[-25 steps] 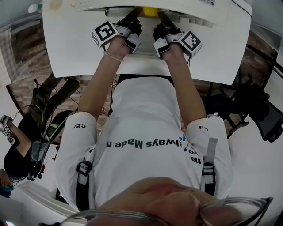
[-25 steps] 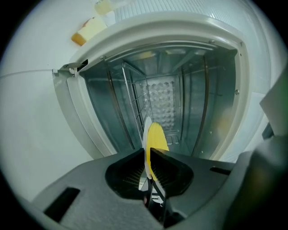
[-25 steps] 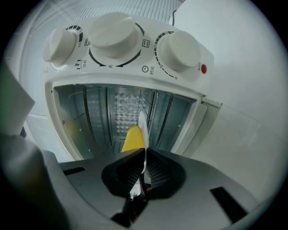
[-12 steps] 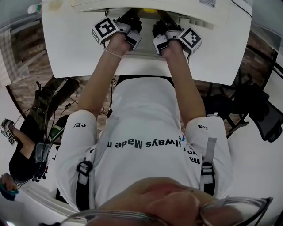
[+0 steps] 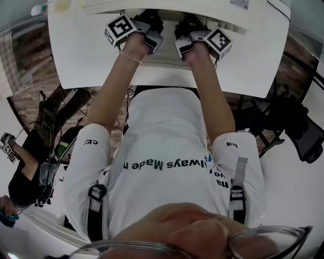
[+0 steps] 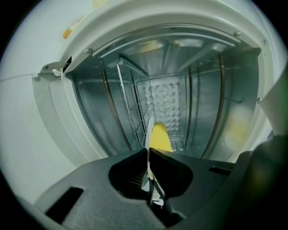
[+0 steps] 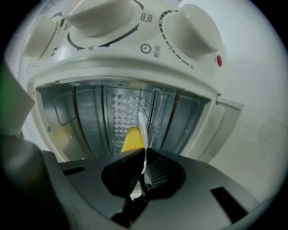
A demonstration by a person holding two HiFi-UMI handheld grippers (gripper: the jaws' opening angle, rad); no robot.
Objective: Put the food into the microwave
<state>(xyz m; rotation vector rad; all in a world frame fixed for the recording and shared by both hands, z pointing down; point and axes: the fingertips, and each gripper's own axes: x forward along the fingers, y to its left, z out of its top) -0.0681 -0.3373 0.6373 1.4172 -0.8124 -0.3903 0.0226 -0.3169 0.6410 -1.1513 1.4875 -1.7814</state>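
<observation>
So I've got both grippers right at the mouth of the microwave, which sits at the far side of the white table. From the head view the marker cubes sit just outside the microwave's opening and the jaw ends are tucked under its front edge.

The left gripper has its jaws pinched tight on the thin rim of a white plate, which I only see edge-on. The right gripper does the same: its jaws are squeezed onto the plate's rim from the other side. Neither one has any gap showing besides the plate itself.

The food is a yellow, rounded thing on the plate, just past the jaws and already inside the microwave's opening, in front of its dimpled back wall. I can't tell if the plate touches the microwave's floor.

Inside the microwave there's a wire rack against the shiny metal side wall. In the right gripper view, the microwave's two big white knobs are next to the opening, with a small red light beside one knob.
</observation>
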